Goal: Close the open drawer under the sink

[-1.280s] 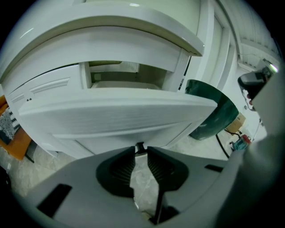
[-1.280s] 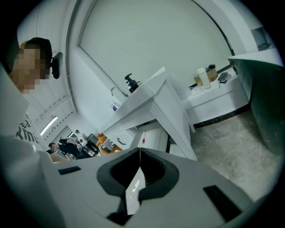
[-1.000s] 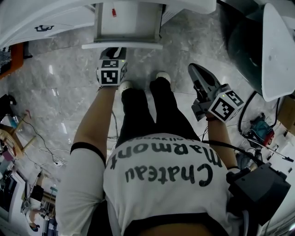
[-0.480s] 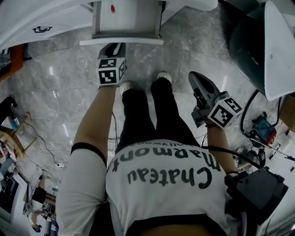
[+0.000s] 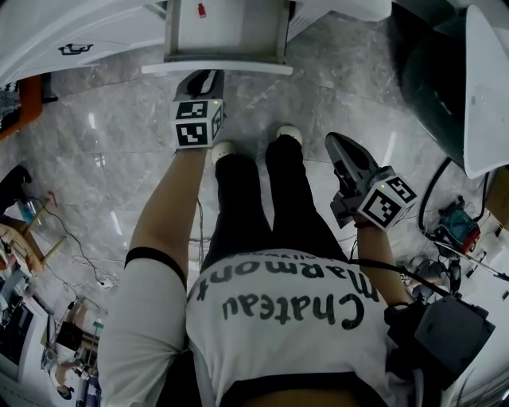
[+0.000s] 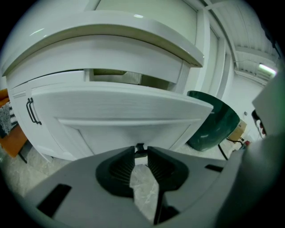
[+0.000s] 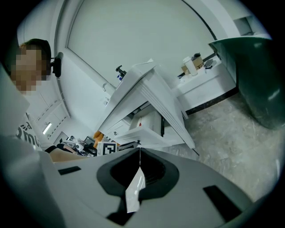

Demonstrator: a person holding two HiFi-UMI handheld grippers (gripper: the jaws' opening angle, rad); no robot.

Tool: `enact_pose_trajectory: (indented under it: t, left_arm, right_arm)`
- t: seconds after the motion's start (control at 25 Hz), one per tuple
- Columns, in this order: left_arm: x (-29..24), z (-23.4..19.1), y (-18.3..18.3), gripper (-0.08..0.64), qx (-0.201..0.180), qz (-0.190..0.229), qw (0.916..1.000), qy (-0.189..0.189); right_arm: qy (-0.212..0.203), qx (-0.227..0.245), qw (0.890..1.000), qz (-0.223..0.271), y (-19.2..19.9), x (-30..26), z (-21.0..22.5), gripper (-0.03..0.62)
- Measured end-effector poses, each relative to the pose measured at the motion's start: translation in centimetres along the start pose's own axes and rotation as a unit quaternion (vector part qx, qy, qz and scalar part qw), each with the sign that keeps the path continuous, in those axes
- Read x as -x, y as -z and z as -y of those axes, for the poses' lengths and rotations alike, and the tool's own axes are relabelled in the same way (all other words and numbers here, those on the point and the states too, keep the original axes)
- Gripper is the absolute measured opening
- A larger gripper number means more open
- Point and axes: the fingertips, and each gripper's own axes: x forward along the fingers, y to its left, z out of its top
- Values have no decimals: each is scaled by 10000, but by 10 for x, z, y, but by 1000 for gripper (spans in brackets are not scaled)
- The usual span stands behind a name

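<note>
The white drawer [image 5: 216, 68] stands pulled out of the cabinet under the sink, with a small red item [image 5: 201, 9] inside. My left gripper [image 5: 205, 77] sits right at the drawer's front panel [image 6: 120, 107]. Its jaws are only a narrow gap apart, and the tips [image 6: 140, 149] are at the panel's lower edge. My right gripper [image 5: 334, 119] hangs lower right, away from the drawer and beside the person's leg, shut with nothing in it. From the right gripper view the open drawer [image 7: 147, 133] shows beyond the closed tips [image 7: 139, 149].
A dark green tub [image 5: 429, 79] stands on the marble floor right of the cabinet, beside a white basin [image 5: 485, 87]. Cables and tools [image 5: 449, 222] lie at the right. The person's feet [image 5: 288, 131] are just below the drawer. A cupboard door with a black handle [image 6: 31, 111] is left.
My left gripper has moved forward together with the drawer's front panel, which now lies nearer the cabinet. The right gripper has barely shifted.
</note>
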Motion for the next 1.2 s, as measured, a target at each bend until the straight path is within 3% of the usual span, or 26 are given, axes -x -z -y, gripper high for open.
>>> enact_pose_trajectory:
  t: [0.84, 1.2]
  left_arm:
    - [-9, -5, -15, 95, 59, 311, 9994, 142]
    - [-10, -5, -15, 99, 4, 421, 9984, 387]
  right_arm:
    - [-8, -134, 9998, -112, 17, -12, 2, 12]
    - [-28, -202, 9995, -235, 31, -16, 5, 12]
